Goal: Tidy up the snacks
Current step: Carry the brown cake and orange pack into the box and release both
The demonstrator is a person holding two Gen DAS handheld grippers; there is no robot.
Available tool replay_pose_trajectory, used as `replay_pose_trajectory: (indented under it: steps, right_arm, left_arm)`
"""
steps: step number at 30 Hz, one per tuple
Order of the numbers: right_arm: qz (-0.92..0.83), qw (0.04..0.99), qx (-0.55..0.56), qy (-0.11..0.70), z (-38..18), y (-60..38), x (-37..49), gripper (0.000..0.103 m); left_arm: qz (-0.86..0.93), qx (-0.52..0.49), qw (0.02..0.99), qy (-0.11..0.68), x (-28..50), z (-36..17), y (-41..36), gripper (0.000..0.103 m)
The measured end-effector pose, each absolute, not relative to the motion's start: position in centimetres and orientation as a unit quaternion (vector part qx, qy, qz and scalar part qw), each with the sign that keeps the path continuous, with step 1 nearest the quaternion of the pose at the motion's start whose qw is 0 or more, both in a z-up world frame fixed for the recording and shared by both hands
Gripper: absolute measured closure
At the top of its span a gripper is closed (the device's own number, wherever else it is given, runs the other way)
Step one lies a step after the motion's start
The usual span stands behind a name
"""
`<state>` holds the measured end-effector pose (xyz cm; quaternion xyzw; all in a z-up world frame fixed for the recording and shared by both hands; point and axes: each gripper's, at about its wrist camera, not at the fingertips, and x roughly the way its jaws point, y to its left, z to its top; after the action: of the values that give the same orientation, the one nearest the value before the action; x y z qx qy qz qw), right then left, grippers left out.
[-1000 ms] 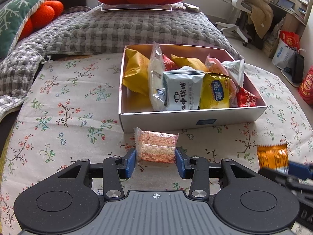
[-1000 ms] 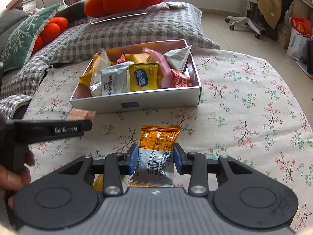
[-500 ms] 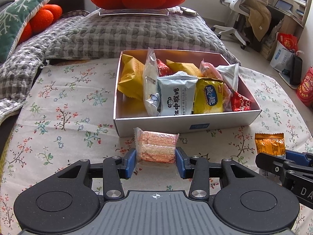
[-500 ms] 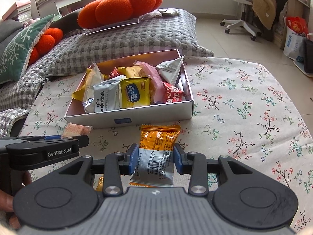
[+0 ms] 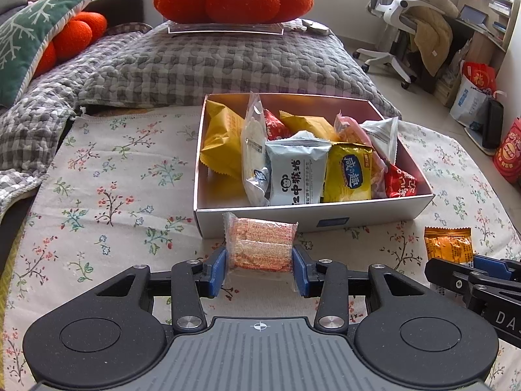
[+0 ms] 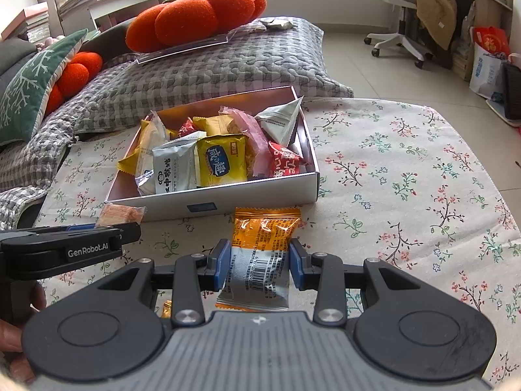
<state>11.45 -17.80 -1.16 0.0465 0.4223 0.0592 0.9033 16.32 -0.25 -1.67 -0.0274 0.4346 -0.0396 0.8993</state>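
Box [image 5: 358,216]: on the floral-cloth table [image 5: 107,195], already holding about eight snack packets.
Left gripper [image 5: 260,268]: jaws narrow, clamped on a pink wafer packet [image 5: 260,247] just before the box's front wall.
Right gripper [image 6: 260,267]: jaws narrow, clamped on an orange packet [image 6: 263,238], near the box.
Remaining: judged, both held packets go into the box; another orange piece [image 6: 166,308] shows beneath the right gripper.

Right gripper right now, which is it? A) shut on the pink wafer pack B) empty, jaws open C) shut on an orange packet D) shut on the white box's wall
C: the right gripper has both blue pads pressed on the orange packet, short of the box; the wafer pack sits in the left gripper.
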Motion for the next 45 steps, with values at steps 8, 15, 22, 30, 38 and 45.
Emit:
replay_pose_trajectory:
  steps: [8,15,22,30,38,45]
  right_arm:
    - [0.058,0.905,0.048,0.418,-1.0,-17.9,11.9,0.069]
    - [0.059,0.906,0.056,0.416,-1.0,-18.2,12.2,0.069]
    - [0.063,0.906,0.088,0.41,-0.7,-19.4,13.2,0.069]
    - [0.077,0.898,0.146,0.409,-1.0,-20.7,15.4,0.069]
    - [0.102,0.886,0.209,0.4,-1.3,-21.6,17.7,0.069]
    - [0.126,0.868,0.272,0.396,-1.9,-21.9,19.8,0.069]
  left_arm:
    - [-0.038,-0.026,0.902,0.43,16.4,-1.4,-0.3,0.063]
    - [-0.035,-0.029,0.904,0.426,16.6,-1.1,-0.1,0.063]
    - [-0.03,-0.034,0.91,0.412,17.1,-0.4,0.5,0.063]
    - [-0.032,-0.043,0.915,0.399,18.4,0.2,1.0,0.063]
    - [-0.037,-0.069,0.916,0.393,21.3,-0.3,2.2,0.063]
    - [-0.042,-0.087,0.909,0.406,23.1,-1.8,2.8,0.063]
